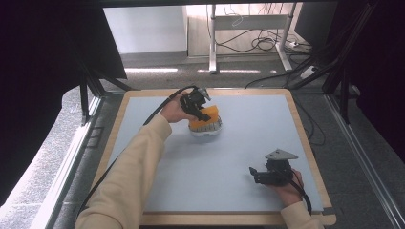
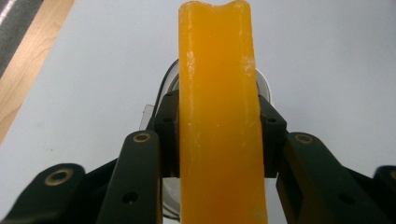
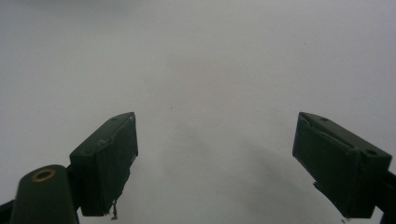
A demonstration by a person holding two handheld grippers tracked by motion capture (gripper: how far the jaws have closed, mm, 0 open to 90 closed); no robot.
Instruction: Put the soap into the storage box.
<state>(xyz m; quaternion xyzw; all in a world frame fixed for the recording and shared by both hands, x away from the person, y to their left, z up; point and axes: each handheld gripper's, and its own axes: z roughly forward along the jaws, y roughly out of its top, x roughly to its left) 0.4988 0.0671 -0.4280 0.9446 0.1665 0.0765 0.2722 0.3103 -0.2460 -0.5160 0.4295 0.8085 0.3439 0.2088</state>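
A: What's in hand, and where is it?

B: An orange block (image 1: 206, 116), soft-looking like a sponge, sits just above the centre of the high view, over a pale round dish (image 1: 206, 130). In the left gripper view the same orange block (image 2: 218, 116) runs up the middle of the frame, with the dish (image 2: 171, 84) peeking out behind it.

A: And the jaws?

B: The left gripper (image 1: 199, 109) is clamped on the block, one pad on each flat side. The right gripper (image 1: 260, 175) rests at the lower right of the blue mat (image 1: 248, 138), jaws wide apart with nothing between them; its own view shows bare mat (image 3: 201, 70).

A: How would you do this step well?

B: I'd judge the block is being placed on or lifted off the dish; which, I cannot tell. Either way, keep it level and centred over the rim, move slowly, and don't squeeze harder. If the dish looks likely to slide, the free right gripper could steady it.
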